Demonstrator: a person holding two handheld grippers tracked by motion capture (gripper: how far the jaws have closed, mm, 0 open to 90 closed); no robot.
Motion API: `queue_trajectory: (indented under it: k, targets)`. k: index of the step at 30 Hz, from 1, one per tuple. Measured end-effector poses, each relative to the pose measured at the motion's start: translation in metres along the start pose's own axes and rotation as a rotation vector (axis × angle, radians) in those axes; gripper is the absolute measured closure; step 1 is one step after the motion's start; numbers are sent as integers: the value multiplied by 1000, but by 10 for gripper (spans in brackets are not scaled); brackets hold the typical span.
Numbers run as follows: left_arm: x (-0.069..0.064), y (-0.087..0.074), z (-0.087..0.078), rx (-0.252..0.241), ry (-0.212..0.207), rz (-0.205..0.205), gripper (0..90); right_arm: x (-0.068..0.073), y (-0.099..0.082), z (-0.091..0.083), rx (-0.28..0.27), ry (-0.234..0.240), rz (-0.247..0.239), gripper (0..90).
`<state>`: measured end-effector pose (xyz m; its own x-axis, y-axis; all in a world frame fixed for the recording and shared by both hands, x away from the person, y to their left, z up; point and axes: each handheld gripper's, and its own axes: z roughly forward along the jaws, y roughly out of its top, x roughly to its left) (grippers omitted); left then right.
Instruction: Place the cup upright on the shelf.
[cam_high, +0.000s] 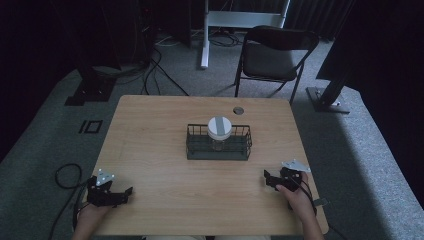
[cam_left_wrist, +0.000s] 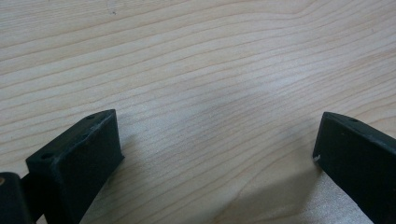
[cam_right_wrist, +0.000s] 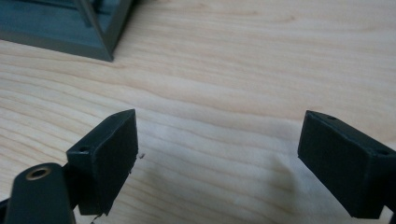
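No legible writing. L tongs (cam_high: 129, 192) at 7 o'clock, R tongs (cam_high: 266, 178) at 5 — both jaws apart, resting on tabletop (cam_high: 150, 150); jar (cam_high: 219, 131) in basket (cam_high: 218, 152) at centre.

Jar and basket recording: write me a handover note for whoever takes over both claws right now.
Left claw: open, empty, resting at the near left of the table.
Right claw: open, empty, at the near right, pointing toward the basket.
Jar: upright inside the dark wire basket at the table's middle, white lid on.
Done: nothing visibly handled so far.
Left: everything; neither claw is near the jar, so you would probably start by reaching to the basket.
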<state>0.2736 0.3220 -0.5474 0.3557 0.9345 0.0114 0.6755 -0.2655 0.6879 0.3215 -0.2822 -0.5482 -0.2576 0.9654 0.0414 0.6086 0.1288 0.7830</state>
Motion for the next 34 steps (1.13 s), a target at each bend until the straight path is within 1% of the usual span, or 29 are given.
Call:
queue_trajectory:
  k: [4, 5, 7, 10, 14, 16, 18, 19, 34]
  targets:
    - [0, 0, 0, 0, 0, 0, 12, -5, -1, -1, 16, -21, 52, 120]
    - [0, 0, 0, 0, 0, 0, 12, -5, -1, -1, 16, -21, 52, 120]
    - [0, 0, 0, 0, 0, -1, 12, -9, -2, -1, 38, -39, 63, 120]
    - [0, 0, 0, 0, 0, 0, 12, -10, -3, 0, 65, -39, 69, 120]
    - [0, 0, 0, 0, 0, 0, 12, -9, -3, 0, 72, -43, 50, 120]
    - [0, 0, 0, 0, 0, 0, 12, -8, -3, 0, 78, -35, 31, 118]
    - [0, 0, 0, 0, 0, 0, 12, -7, -3, 0, 89, -34, -10, 114]
    - [0, 0, 0, 0, 0, -1, 12, -7, -3, 0, 90, -30, -14, 114]
    - [0, 0, 0, 1, 0, 1, 12, -7, -3, 0, 91, -28, -15, 113]
